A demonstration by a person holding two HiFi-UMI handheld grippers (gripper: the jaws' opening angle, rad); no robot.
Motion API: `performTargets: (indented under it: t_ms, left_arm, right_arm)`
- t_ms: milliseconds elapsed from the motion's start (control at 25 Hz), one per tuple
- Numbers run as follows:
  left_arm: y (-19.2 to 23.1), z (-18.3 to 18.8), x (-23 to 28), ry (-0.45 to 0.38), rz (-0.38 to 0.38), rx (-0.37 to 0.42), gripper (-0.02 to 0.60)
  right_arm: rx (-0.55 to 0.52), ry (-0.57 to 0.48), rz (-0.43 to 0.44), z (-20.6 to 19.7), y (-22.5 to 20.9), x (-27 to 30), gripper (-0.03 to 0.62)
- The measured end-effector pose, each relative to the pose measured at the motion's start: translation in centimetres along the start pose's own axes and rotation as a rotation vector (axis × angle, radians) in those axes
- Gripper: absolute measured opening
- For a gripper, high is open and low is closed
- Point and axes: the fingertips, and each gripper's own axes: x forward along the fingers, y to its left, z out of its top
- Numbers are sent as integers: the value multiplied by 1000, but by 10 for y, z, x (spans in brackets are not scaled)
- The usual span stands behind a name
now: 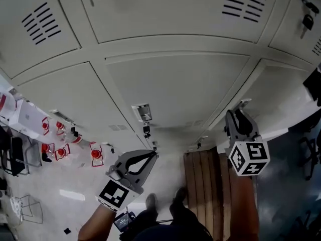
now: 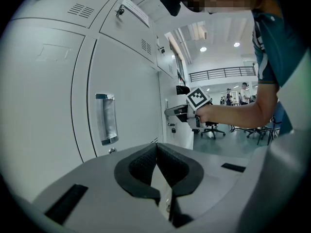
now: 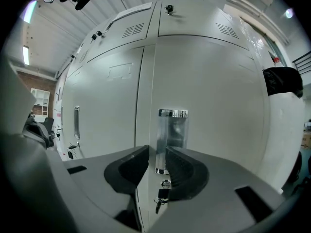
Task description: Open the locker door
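The grey locker door (image 3: 214,106) fills the right gripper view, its chrome handle (image 3: 172,130) upright near the door's left edge. My right gripper (image 3: 157,152) is open and right at the handle, whose lower part shows in the gap between the pads; whether they touch it I cannot tell. A key (image 3: 163,193) hangs in the lock just under the handle. From the head view the right gripper (image 1: 239,112) points at that handle (image 1: 244,103). My left gripper (image 1: 153,154) hangs back in front of the neighbouring locker, jaws shut on nothing (image 2: 156,147).
The neighbouring locker has its own handle (image 2: 107,118) and lock (image 1: 146,130). A wooden bench (image 1: 205,185) stands on the floor under the right gripper. Red stools (image 1: 60,144) sit at the left. A black bag (image 3: 282,81) hangs right of the door.
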Motion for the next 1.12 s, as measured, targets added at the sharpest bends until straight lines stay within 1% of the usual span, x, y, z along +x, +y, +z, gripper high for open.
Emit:
performTargets:
  t_ms: [160,640,880,1120]
  left_arm:
    - [0,6,-7,-16,-4,23,17]
    - [2,23,-31,-62,-27,65,17]
    - [0,32,-45,-91,-49,74,17]
    - [-6,41,-55,-109,-75,87,17]
  right_arm:
    - [-1,9,-14,-3,3,-9,127]
    - [3,25,-118,-17,4,-64,126]
    - [7,52,-176,-25,0,-101,107]
    - [10,79,-226,-28,-6,-124,92]
